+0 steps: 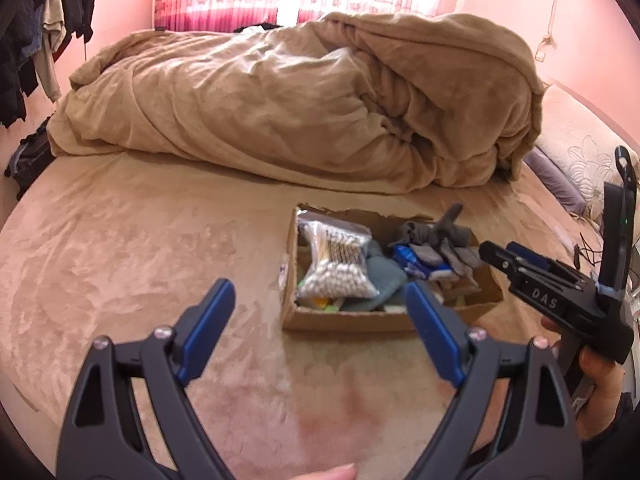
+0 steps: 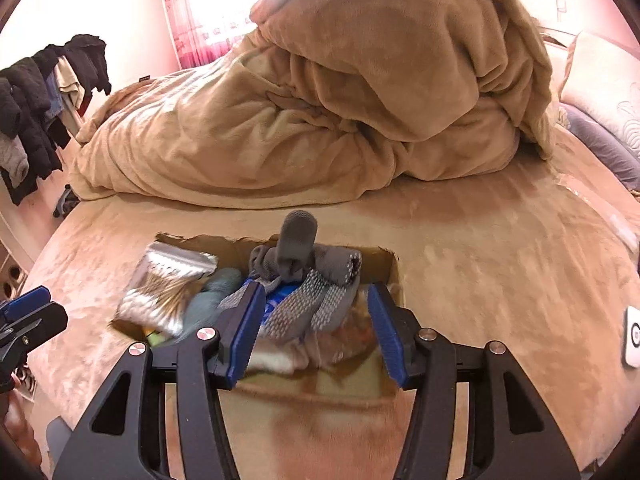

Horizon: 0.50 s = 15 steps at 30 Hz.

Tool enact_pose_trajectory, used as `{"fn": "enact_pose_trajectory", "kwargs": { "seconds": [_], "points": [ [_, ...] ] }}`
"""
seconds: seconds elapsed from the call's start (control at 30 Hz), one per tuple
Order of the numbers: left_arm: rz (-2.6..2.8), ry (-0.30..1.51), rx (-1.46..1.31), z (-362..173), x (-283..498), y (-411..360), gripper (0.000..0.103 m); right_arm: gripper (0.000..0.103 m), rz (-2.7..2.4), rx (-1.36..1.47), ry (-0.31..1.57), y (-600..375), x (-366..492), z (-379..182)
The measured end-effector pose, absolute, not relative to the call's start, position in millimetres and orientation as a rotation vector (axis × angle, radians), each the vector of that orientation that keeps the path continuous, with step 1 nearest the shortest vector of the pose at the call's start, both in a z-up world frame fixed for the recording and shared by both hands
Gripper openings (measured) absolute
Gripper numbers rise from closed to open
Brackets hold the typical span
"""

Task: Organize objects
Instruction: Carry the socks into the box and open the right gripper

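Note:
A shallow cardboard box [image 1: 344, 320] sits on the bed and also shows in the right wrist view [image 2: 380, 256]. It holds a bag of cotton swabs [image 1: 336, 260] [image 2: 164, 292], grey dotted gloves [image 1: 448, 244] [image 2: 312, 300], a blue packet [image 1: 412, 258] [image 2: 280, 296] and a teal cloth [image 1: 382, 276] [image 2: 212, 296]. My left gripper [image 1: 320, 312] is open and empty, just in front of the box's left half. My right gripper [image 2: 316, 324] is open over the box's near edge, straddling the gloves without touching them; it also shows in the left wrist view [image 1: 500, 254].
A bunched tan blanket [image 1: 300, 100] [image 2: 340, 100] fills the far half of the bed. Pillows [image 1: 576, 168] [image 2: 604, 100] lie at the right. Dark clothes [image 1: 36, 40] [image 2: 44, 100] hang at the left. A white device [image 2: 633, 336] lies at the right.

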State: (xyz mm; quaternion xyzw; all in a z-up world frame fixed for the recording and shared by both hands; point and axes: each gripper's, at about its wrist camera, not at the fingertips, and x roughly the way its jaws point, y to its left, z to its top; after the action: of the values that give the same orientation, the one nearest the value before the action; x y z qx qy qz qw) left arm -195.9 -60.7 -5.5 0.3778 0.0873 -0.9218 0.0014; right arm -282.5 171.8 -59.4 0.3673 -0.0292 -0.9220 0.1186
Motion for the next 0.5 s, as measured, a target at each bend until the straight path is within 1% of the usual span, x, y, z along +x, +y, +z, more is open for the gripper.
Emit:
{"fn": "enact_pose_trajectory", "kwargs": {
  "seconds": [0.17,0.5],
  "points": [
    [-2.905,0.268,1.155,8,-169,-55,0.089,0.056,-2.697,1.043,-0.084,173,-254,-44],
    [-2.909,0.265,1.147,10,-122,-46,0.089,0.056,-2.689,0.999,-0.059,173,-201,-24]
  ]
}}
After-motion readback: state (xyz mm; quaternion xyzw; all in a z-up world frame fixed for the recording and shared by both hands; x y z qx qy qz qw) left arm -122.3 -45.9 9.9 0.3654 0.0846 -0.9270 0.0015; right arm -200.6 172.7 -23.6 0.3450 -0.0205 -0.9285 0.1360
